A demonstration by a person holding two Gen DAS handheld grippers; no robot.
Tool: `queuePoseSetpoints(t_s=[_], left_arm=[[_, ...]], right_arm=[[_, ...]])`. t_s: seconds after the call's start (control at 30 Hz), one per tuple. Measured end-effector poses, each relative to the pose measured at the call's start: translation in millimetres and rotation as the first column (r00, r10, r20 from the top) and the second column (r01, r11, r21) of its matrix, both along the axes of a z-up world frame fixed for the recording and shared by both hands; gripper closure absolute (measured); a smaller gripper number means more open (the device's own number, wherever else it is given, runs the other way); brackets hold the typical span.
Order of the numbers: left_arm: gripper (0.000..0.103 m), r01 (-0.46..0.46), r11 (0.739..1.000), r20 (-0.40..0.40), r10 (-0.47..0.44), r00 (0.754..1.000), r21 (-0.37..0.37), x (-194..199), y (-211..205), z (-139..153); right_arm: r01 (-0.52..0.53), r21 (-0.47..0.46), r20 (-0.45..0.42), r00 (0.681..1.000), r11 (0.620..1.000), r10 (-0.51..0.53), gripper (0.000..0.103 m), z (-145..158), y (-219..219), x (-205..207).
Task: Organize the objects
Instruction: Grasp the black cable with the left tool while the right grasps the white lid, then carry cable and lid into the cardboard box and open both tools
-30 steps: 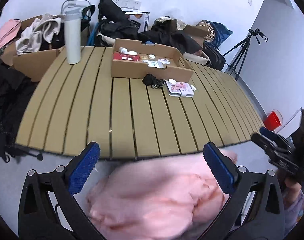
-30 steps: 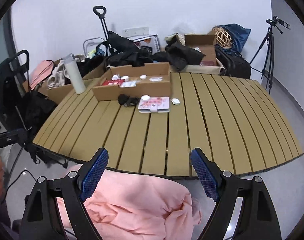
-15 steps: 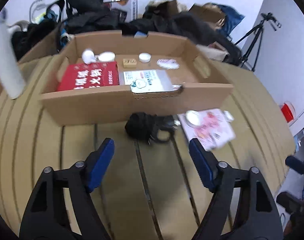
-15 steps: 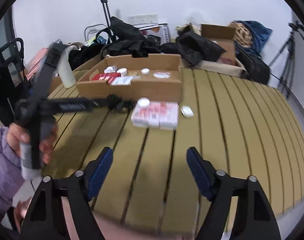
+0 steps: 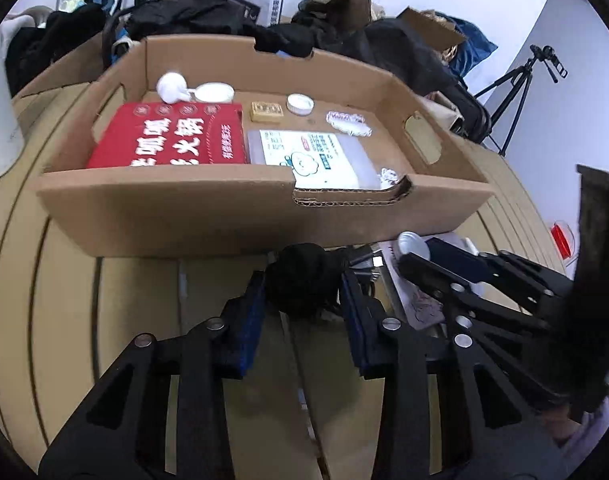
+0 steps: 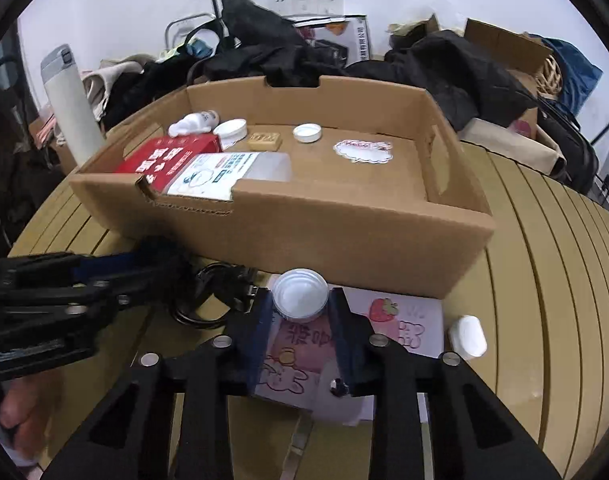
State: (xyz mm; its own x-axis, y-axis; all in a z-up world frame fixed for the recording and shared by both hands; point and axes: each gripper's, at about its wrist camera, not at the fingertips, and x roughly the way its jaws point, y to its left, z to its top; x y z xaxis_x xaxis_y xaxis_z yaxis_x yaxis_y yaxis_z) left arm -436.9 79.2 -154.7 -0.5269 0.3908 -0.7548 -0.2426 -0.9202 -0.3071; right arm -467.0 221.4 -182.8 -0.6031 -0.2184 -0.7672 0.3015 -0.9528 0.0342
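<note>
A shallow cardboard box [image 5: 176, 212] [image 6: 344, 240] stands on the slatted table, holding a red packet [image 5: 168, 140], a white leaflet pack [image 5: 308, 156], small caps and a white bottle. In front of it lies a black cable bundle [image 5: 300, 280] [image 6: 208, 284]. My left gripper [image 5: 302, 292] is closed around that bundle. A white round lid [image 6: 300, 294] [image 5: 412, 244] rests on a pink notebook [image 6: 344, 344]. My right gripper [image 6: 300, 304] is closed around the lid.
A small white case [image 6: 466, 336] lies right of the notebook. A tall white bottle [image 6: 70, 108] stands at the left. Bags, dark clothes [image 6: 272, 52] and cartons pile up behind the table. A tripod [image 5: 516, 80] stands far right.
Both grippers moved forward over the table to the box front and narrowed. The left one now grips the black bundle, the right one the white lid.
</note>
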Motion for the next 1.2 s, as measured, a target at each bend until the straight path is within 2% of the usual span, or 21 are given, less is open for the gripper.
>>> queuePoseSetpoints(t_s=[0.13, 0.27, 0.37, 0.47, 0.57, 0.67, 0.83, 0.97, 1.07, 1.13, 1.2], left_arm=[[0.071, -0.018, 1.0, -0.016, 0.018, 1.0, 0.024, 26, -13, 24], [0.071, -0.025, 1.0, -0.084, 0.025, 0.996, -0.004, 89, -33, 68], [0.071, -0.042, 0.999, -0.117, 0.039, 0.992, -0.02, 148, -50, 99], [0.071, -0.049, 0.999, -0.096, 0.048, 0.994, -0.012, 207, -64, 118], [0.071, -0.036, 0.999, -0.1, 0.035, 0.994, -0.012, 254, -68, 129], [0.071, -0.026, 1.0, -0.117, 0.024, 0.993, -0.013, 272, -64, 140], [0.071, -0.017, 1.0, -0.145, 0.013, 0.989, -0.025, 277, -56, 150], [0.071, -0.023, 1.0, -0.131, 0.021, 0.991, -0.014, 265, -61, 148], [0.071, 0.014, 0.999, -0.167, -0.019, 0.986, -0.031, 223, -58, 159], [0.071, 0.024, 0.999, -0.161, -0.031, 0.986, -0.046, 180, -55, 172], [0.071, 0.029, 0.999, -0.145, -0.033, 0.989, -0.036, 123, -52, 188]], right_arm=[[0.025, 0.0, 0.008, 1.0, 1.0, -0.025, 0.072, 5, 4, 9], [0.047, -0.016, -0.039, 0.998, 0.999, -0.047, 0.072, 48, 21, 55], [0.078, -0.058, -0.05, 0.995, 0.995, -0.081, 0.072, 86, 43, 114], [0.105, -0.118, -0.04, 0.993, 0.987, -0.111, 0.072, 115, 65, 189], [0.127, -0.131, -0.042, 0.99, 0.983, -0.133, 0.072, 129, 85, 257], [0.185, -0.101, -0.041, 0.981, 0.978, -0.19, 0.072, 136, 94, 293], [0.175, -0.08, -0.134, 0.974, 0.981, -0.184, 0.072, 161, 86, 304], [0.147, -0.095, -0.114, 0.981, 0.985, -0.158, 0.072, 157, 79, 303], [0.12, -0.098, -0.086, 0.988, 0.988, -0.128, 0.072, 151, 75, 280], [0.076, -0.126, -0.079, 0.993, 0.989, -0.086, 0.072, 162, 74, 248], [0.048, -0.113, -0.109, 0.992, 0.992, -0.06, 0.072, 181, 71, 214]])
